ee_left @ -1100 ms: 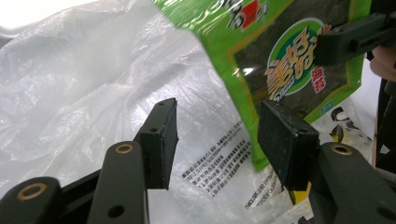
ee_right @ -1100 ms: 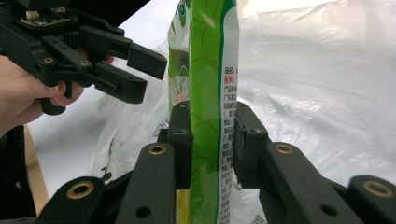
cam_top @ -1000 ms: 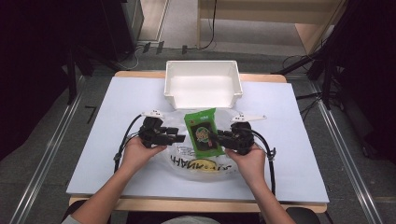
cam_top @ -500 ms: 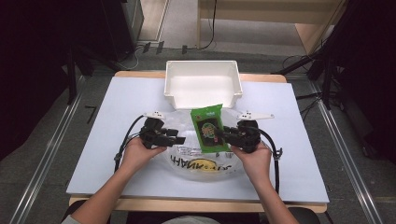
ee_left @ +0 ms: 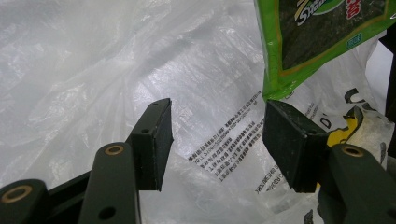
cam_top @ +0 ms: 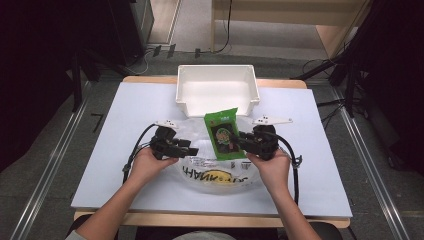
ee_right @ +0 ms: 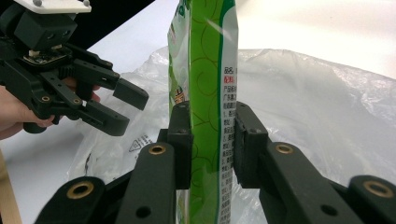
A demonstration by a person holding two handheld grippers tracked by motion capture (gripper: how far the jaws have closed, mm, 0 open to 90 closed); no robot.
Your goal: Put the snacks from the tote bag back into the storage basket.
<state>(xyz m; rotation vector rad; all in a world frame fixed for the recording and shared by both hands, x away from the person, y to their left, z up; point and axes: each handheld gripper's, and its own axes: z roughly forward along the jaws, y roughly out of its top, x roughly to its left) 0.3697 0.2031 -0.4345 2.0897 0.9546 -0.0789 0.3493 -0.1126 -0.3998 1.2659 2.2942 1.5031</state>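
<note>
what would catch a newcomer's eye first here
The bright green snack packet stands out first, clamped in the right claw above the middle of the table. Under it lies a crumpled clear plastic bag with yellow print, and the left claw sits open beside it, its jaws having just been opening with nothing between them. Behind them sits an empty white bin.

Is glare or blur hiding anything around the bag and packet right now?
High view: soft, dark room edges, plastic bag shiny. Left gripper view: glare whitens the bag's upper folds, print legible. Right gripper view: green packet sharp in the right tongs, far background washed out.
</note>
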